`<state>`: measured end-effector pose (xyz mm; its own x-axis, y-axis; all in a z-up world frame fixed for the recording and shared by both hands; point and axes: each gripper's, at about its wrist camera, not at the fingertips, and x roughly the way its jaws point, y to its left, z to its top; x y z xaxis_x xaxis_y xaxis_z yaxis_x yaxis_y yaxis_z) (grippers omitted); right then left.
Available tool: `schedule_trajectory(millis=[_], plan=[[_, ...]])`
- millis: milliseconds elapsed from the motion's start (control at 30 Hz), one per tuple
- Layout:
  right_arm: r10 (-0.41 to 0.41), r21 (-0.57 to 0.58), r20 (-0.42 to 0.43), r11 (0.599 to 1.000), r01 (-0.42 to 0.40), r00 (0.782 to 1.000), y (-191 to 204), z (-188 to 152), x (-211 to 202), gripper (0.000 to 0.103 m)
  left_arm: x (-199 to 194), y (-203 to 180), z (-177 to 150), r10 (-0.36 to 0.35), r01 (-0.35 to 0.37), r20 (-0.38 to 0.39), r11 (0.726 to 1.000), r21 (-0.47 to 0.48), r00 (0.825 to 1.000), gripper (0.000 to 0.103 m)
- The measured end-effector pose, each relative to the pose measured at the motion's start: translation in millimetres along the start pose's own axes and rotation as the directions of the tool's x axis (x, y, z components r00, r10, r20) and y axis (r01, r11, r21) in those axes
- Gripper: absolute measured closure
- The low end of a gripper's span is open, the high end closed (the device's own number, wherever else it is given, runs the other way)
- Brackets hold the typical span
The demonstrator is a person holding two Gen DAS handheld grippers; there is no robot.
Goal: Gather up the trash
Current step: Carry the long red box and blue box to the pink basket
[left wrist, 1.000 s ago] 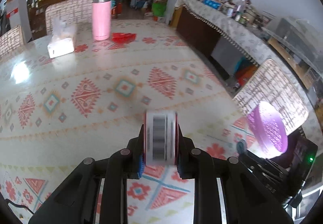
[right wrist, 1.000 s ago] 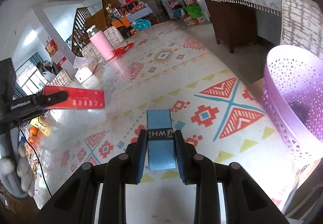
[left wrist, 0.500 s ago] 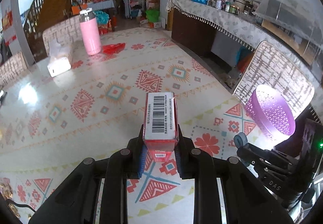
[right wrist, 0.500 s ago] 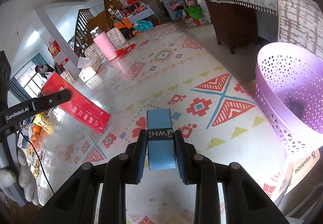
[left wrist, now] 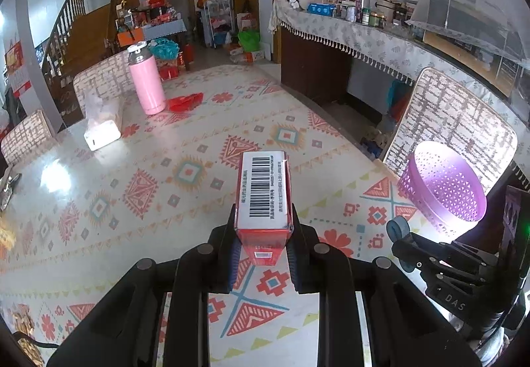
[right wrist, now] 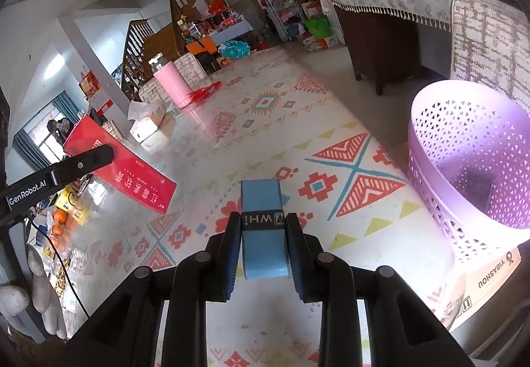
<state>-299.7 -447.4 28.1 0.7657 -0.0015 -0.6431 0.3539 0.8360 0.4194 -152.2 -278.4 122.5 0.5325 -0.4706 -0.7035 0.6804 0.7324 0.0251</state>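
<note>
Patterned counter [left wrist: 185, 175] carries both loads above it. Left tongs [left wrist: 263, 234] clamp a red carton [left wrist: 264, 198] at its near end; right tongs [right wrist: 264, 234] clamp a blue roll [right wrist: 263, 228]. Purple basket [right wrist: 470, 168] stands at the right edge. Both items appear light; the carton looks crushable, so grip its flat sides.

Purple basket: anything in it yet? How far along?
Done: a dark item already lies in the purple basket. In hand: left gripper holds the red box; right gripper holds the blue roll. Left: neither dropped in yet; red scrap beside the pink bottle.
</note>
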Motion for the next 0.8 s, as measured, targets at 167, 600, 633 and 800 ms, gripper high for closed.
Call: schedule_trajectory(millis=[167, 600, 633, 800], plan=[[-0.002, 0.003, 0.012, 1.0, 0.002, 1.0, -4.1, 1.5, -6.2, 0.074, -3.0, -11.4, 4.2, -0.008, 0.008, 0.01, 1.0, 0.021, 1.0, 0.08], [-0.008, 0.023, 0.043, 1.0, 0.007, 0.999, -19.4, 5.1, -22.3, 0.074, -3.5, -35.0, 12.2, -0.031, 0.03, 0.021, 0.998, 0.05, 0.999, 0.08], [-0.009, 0.026, 0.046, 1.0, 0.008, 0.999, -21.3, 5.8, -23.7, 0.074, -3.1, -36.9, 13.2, -0.036, 0.035, 0.021, 0.998, 0.051, 0.999, 0.08], [-0.018, 0.035, 0.064, 0.999, 0.016, 0.998, -30.8, 8.5, -33.1, 0.074, -2.7, -46.2, 20.8, -0.072, 0.071, 0.018, 0.996, 0.053, 0.997, 0.08]])
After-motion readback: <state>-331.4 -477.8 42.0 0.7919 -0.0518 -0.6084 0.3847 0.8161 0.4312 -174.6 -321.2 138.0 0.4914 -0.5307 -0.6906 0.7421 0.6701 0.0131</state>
